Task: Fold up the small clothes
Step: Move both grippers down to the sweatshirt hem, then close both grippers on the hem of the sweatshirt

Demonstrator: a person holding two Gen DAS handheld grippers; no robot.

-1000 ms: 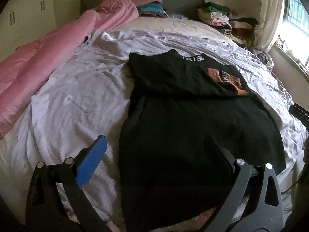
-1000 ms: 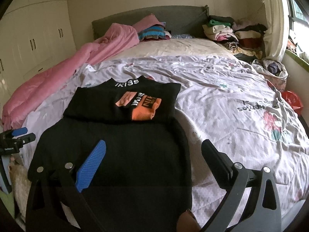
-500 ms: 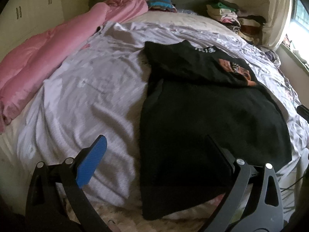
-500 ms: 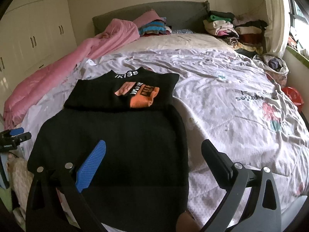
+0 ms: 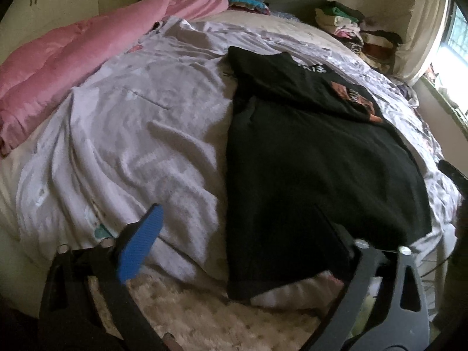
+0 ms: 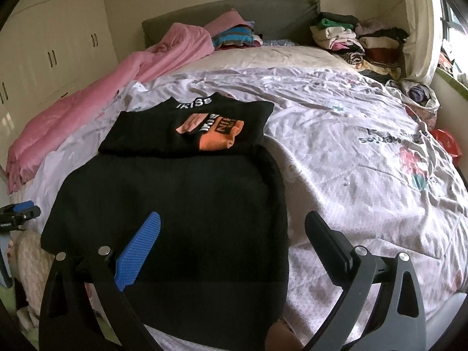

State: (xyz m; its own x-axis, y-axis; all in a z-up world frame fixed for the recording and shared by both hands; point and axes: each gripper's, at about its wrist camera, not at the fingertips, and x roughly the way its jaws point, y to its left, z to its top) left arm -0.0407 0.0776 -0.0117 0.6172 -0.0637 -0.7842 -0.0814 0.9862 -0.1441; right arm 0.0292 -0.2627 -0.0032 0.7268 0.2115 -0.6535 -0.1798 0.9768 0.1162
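A black garment (image 6: 175, 222) lies flat on the lilac bedsheet (image 6: 351, 152), its long axis running from the foot of the bed toward the grey headboard (image 6: 263, 14). Its top portion is folded back over itself on the headboard side, so the white-lettered collar (image 6: 194, 103) points at the headboard and an orange print (image 6: 215, 134) faces up. The opposite end drapes over the bed's foot edge, hanging above a pale shaggy rug (image 5: 204, 316) in the left wrist view.

The left gripper (image 5: 237, 242) is spread wide and holds nothing, its blue pad (image 5: 140, 245) over the sheet on the side of the garment nearer the pink quilt (image 5: 73, 55), its dark finger over the garment's hanging hem. The right gripper (image 6: 234, 251) is likewise wide and empty, its blue pad (image 6: 137, 256) above the black fabric and its dark finger (image 6: 327, 239) above the sheet just beside the garment, on the side away from the quilt.

Compared with a second ago, the left gripper has pulled back and shifted toward the quilt side, so the foot edge, rug and more bare sheet now show. The right gripper's view has changed little. The garment itself has not moved.

Stacks of folded clothes (image 6: 356, 41) sit against the headboard.
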